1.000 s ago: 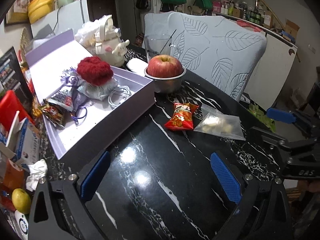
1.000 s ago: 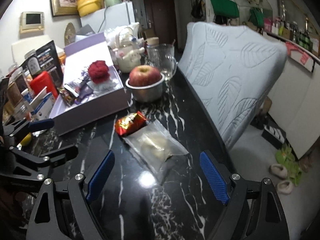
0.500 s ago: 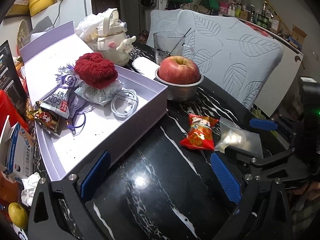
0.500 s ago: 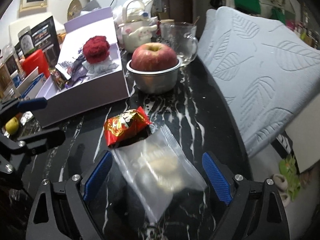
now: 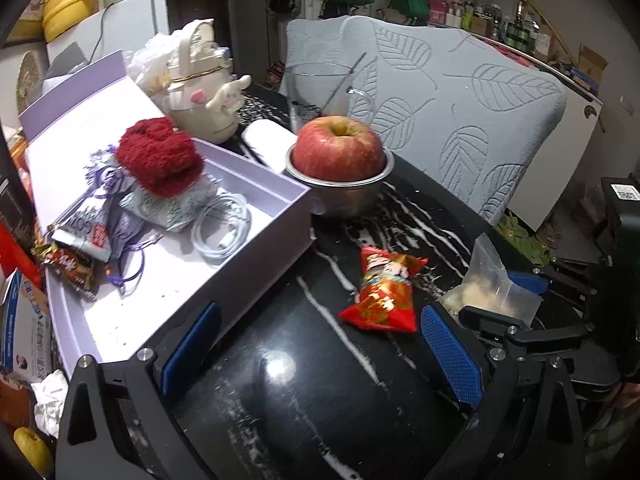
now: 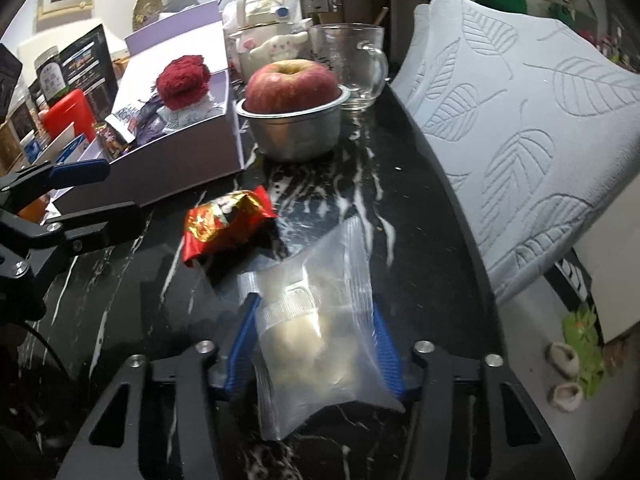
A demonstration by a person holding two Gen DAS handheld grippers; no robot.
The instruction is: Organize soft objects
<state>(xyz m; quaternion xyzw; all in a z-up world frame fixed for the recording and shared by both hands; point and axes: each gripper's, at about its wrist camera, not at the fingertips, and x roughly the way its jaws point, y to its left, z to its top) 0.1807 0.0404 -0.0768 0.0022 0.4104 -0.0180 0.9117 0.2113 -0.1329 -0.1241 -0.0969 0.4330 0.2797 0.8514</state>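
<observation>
Crinkled clear bag (image 6: 320, 320) between ribbed jaws

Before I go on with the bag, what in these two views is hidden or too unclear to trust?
- Clear bag: its contents are pale lumps blurred by plastic, right wrist view.
- Right gripper: the bag covers where its jaws meet it.
- Purple box: the red knit piece hides what lies under it, left wrist view.

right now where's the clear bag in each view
Left wrist: clear bag at right edge, in the right gripper, right of the red packet.
Right wrist: bag bottom centre between the fingers, below the packet.
Shared landmark: apple.
</observation>
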